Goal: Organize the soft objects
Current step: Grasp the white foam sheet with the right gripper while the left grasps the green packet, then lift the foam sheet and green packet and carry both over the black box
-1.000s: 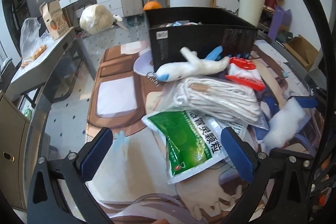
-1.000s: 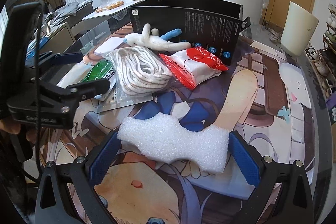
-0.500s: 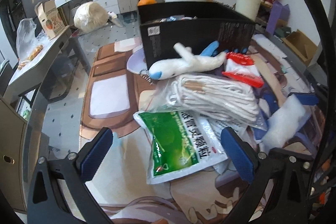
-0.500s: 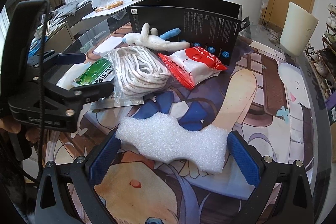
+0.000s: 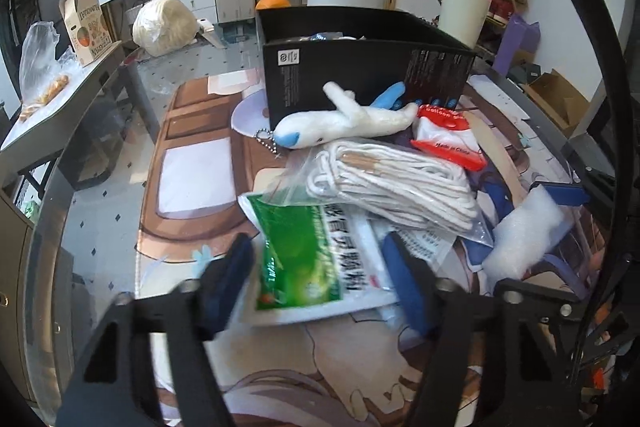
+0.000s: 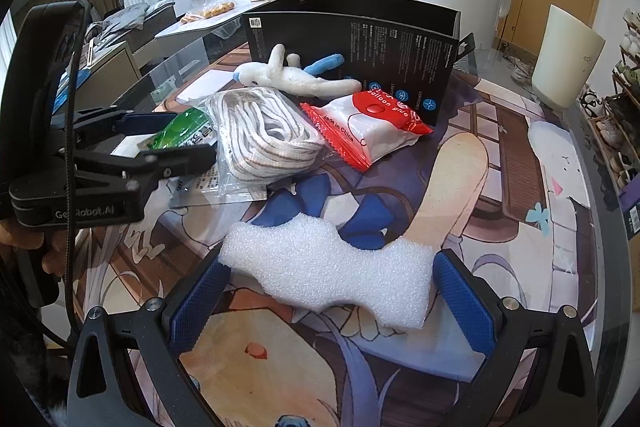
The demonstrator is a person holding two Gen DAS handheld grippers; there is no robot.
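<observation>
We see, left to right: the left gripper (image 5: 320, 267), fingers apart around the green packet (image 5: 304, 247) on the table mat (image 6: 500, 187); bagged rope (image 6: 264, 135); the right gripper (image 6: 328, 291), fingers apart, flanking the foam piece (image 6: 324, 271); behind, a black box (image 6: 360, 43).

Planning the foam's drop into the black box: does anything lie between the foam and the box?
Yes. The red-and-white balloon glue packet, bagged white rope and plush toy lie between the white foam, which sits between the right tongs, and the black box.
</observation>
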